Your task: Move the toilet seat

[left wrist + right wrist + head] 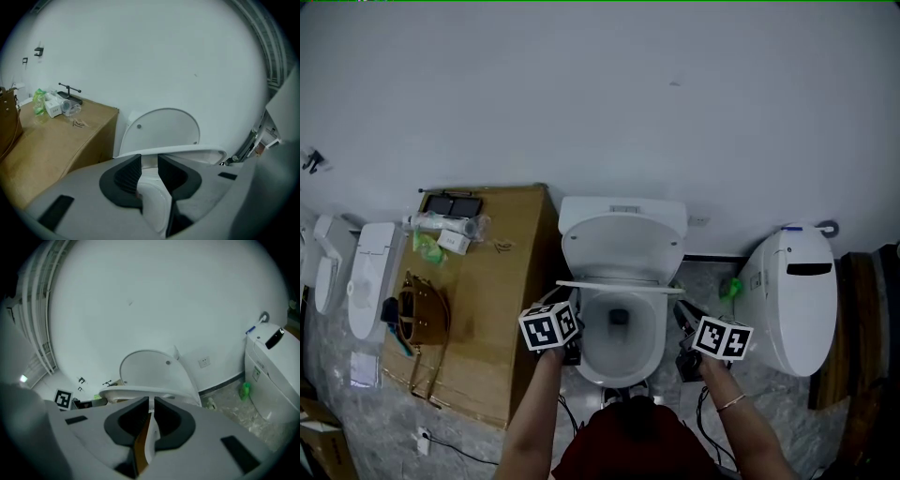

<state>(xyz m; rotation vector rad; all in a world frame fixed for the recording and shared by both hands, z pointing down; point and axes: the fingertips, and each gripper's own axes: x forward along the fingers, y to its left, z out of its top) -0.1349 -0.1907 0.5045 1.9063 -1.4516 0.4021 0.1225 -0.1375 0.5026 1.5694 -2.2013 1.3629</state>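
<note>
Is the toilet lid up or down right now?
Up: the lid stands raised behind the seat, with its underside facing forward.

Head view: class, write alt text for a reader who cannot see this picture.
Seen from above, a person's left gripper and right gripper clamp the sides of a white toilet seat, half raised over the bowl. A cardboard box stands left, another toilet right.

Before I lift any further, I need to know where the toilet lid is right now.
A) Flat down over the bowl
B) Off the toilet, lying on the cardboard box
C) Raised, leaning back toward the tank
C: in the head view the lid leans back against the tank, above the toilet seat, with the bowl open below.
</note>
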